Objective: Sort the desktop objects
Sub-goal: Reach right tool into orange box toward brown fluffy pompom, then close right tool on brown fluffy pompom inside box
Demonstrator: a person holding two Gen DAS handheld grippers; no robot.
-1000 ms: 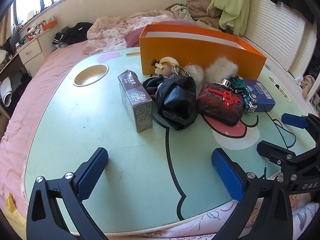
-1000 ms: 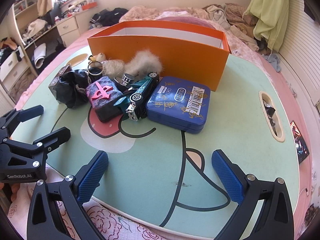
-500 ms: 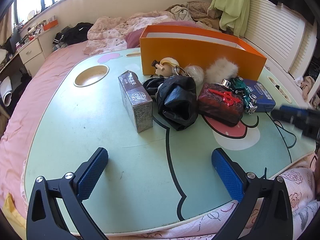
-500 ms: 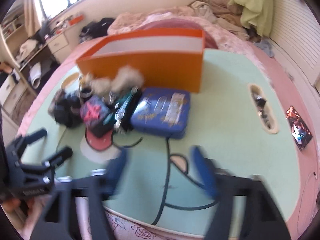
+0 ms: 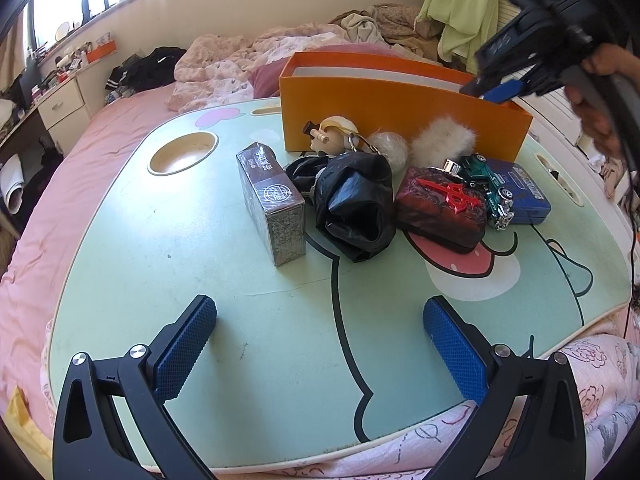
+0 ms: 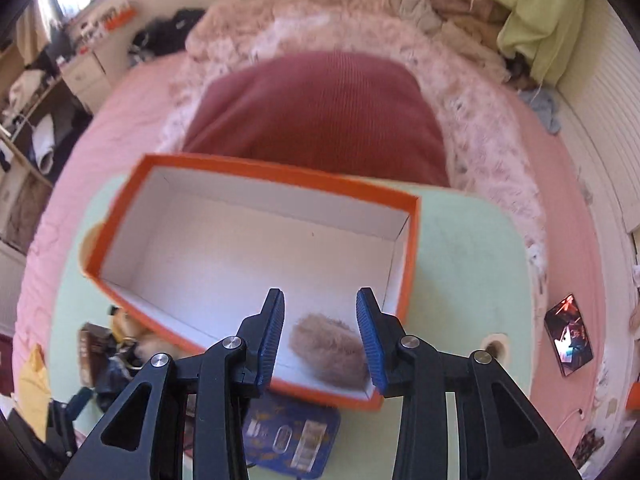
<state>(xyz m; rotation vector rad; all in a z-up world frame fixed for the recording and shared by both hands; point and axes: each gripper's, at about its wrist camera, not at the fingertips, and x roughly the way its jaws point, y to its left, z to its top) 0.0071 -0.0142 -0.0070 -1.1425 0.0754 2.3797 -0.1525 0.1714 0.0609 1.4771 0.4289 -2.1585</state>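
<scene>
An orange box (image 5: 400,120) stands at the back of the green lap table (image 5: 200,260). In front of it lie a grey carton (image 5: 272,204), a black bag (image 5: 352,204), a red case (image 5: 440,208), a green toy car (image 5: 490,188), a blue tin (image 5: 524,196), a white pompom (image 5: 442,140) and a doll keychain (image 5: 332,136). My left gripper (image 5: 320,344) hangs open and empty over the table's front. My right gripper (image 6: 320,300) hovers above the orange box (image 6: 276,176), its jaws closing with nothing gripped. A brown fur ball (image 6: 328,348) lies on the box floor below it.
A person's hand (image 5: 600,92) carries the right gripper (image 5: 490,90) over the box's right end. The table has a round cup hole (image 5: 182,154) and a slot (image 5: 560,178) on the right. A maroon pillow (image 6: 320,112) and pink bedding lie behind the box.
My right gripper rose from the table's front edge and swung over the orange box, looking down into it, while its jaws narrowed. The left gripper has stayed put and open.
</scene>
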